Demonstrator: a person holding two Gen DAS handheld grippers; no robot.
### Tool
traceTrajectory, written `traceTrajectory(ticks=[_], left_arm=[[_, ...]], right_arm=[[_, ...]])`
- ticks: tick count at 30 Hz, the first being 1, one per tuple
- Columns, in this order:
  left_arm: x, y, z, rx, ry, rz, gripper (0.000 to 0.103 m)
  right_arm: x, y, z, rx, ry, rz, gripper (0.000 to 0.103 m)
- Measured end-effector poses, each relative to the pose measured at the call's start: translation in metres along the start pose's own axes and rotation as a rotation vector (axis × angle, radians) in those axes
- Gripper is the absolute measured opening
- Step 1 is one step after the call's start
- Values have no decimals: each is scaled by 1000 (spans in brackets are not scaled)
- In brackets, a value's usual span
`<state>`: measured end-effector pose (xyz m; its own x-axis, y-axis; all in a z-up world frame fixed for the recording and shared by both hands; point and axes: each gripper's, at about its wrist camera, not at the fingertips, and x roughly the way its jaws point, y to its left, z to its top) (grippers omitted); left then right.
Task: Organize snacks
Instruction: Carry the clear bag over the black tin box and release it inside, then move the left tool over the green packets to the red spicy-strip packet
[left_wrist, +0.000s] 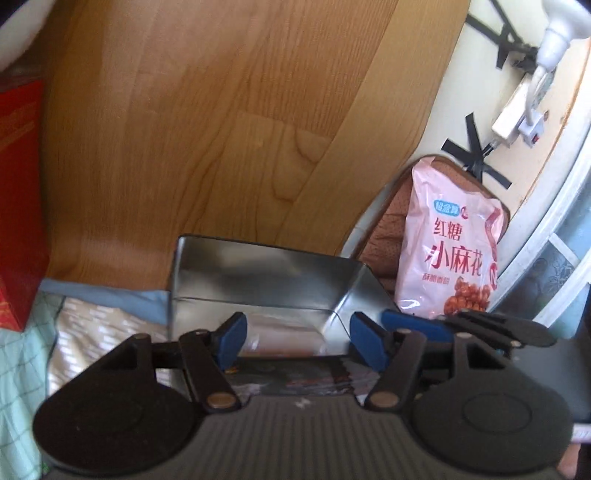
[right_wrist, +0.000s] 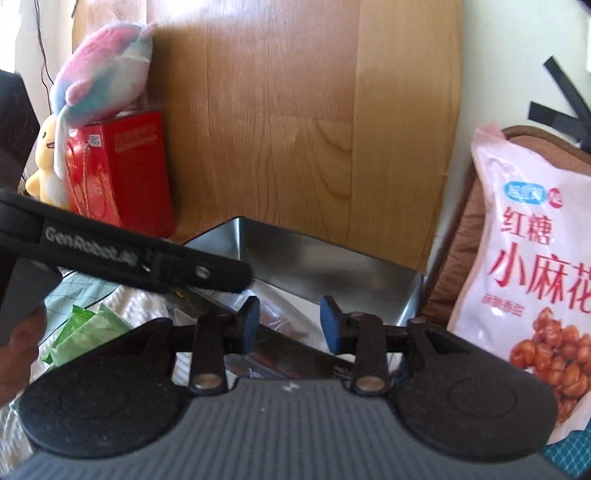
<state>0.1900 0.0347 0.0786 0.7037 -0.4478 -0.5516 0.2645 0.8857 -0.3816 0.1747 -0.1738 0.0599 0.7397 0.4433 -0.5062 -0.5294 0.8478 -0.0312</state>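
An open silver metal tin (left_wrist: 266, 273) stands on the bed against a wooden board; it also shows in the right wrist view (right_wrist: 325, 258). A dark snack packet (left_wrist: 291, 373) lies at its near edge, also in the right wrist view (right_wrist: 295, 360). My left gripper (left_wrist: 293, 338) is open with its blue pads either side of that packet. My right gripper (right_wrist: 290, 321) is open just above the same spot, and its fingers (left_wrist: 417, 323) reach in from the right. A large pink snack bag (left_wrist: 447, 247) leans upright to the tin's right (right_wrist: 532, 258). Green packets (right_wrist: 88, 328) lie at left.
A red box (right_wrist: 118, 170) stands left of the tin, with plush toys (right_wrist: 103, 70) on and beside it. A brown cushion (right_wrist: 461, 251) sits behind the pink bag. A wall power strip (left_wrist: 517, 118) with a plug hangs at right. The bedding (left_wrist: 96, 332) is pale.
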Motion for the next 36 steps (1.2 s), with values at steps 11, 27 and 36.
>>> traceTrajectory(ticks=[11, 27, 36], left_arm=[[-107, 84, -66, -154, -16, 19, 70], [-91, 64, -114, -133, 94, 40, 34], [-156, 58, -163, -167, -2, 13, 61]], right_arm=[[-40, 26, -57, 195, 97, 258, 49], [-3, 64, -51, 176, 245, 184, 56], [-108, 91, -102, 84, 130, 307, 55]])
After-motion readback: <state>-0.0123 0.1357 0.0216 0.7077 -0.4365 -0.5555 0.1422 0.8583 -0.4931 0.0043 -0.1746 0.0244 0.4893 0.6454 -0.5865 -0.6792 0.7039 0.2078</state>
